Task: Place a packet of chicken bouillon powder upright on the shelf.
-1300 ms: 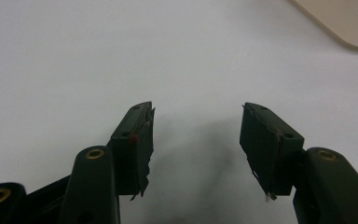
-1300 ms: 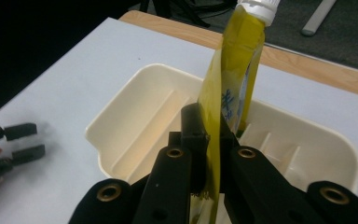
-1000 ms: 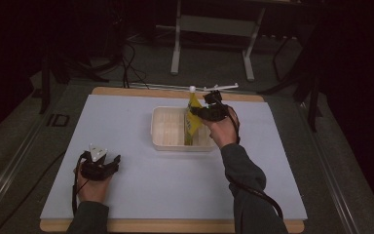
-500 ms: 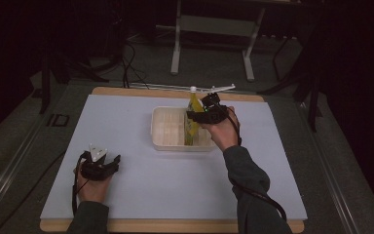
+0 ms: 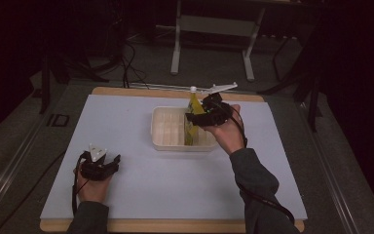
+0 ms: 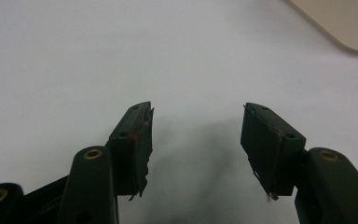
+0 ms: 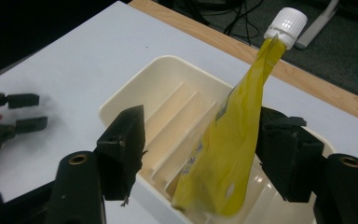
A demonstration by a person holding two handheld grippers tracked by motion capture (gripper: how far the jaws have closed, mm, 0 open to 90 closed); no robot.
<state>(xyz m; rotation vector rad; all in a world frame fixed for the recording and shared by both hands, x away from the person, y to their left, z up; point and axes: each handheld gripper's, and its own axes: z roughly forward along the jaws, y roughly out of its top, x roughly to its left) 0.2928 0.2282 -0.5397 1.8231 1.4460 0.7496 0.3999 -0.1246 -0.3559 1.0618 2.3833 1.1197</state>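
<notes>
A yellow spouted pouch (image 5: 193, 113) with a white cap (image 7: 286, 21) stands tilted in the right part of a cream ribbed tray (image 5: 152, 129) at the table's middle. My right gripper (image 5: 195, 120) hovers over that end of the tray. Its jaws have just been opening and now stand wide on either side of the pouch (image 7: 228, 154), which leans close to the right-hand pad (image 7: 279, 154); the left-hand pad is well apart from it. My left gripper (image 5: 114, 161) rests on the white mat near the front left, open (image 6: 196, 135) with nothing between its pads.
A white bar (image 5: 214, 88) lies along the wooden far edge of the table, just behind the tray. Metal stand legs (image 5: 177, 53) and cables are on the dark floor beyond. The tray's corner (image 6: 349, 28) lies ahead and to the right of my left gripper.
The right gripper's jaws have gone from shut on the pouch to wide open, and the hand has drifted slightly up and back. The pouch stays standing in the tray. The left hand has kept still.
</notes>
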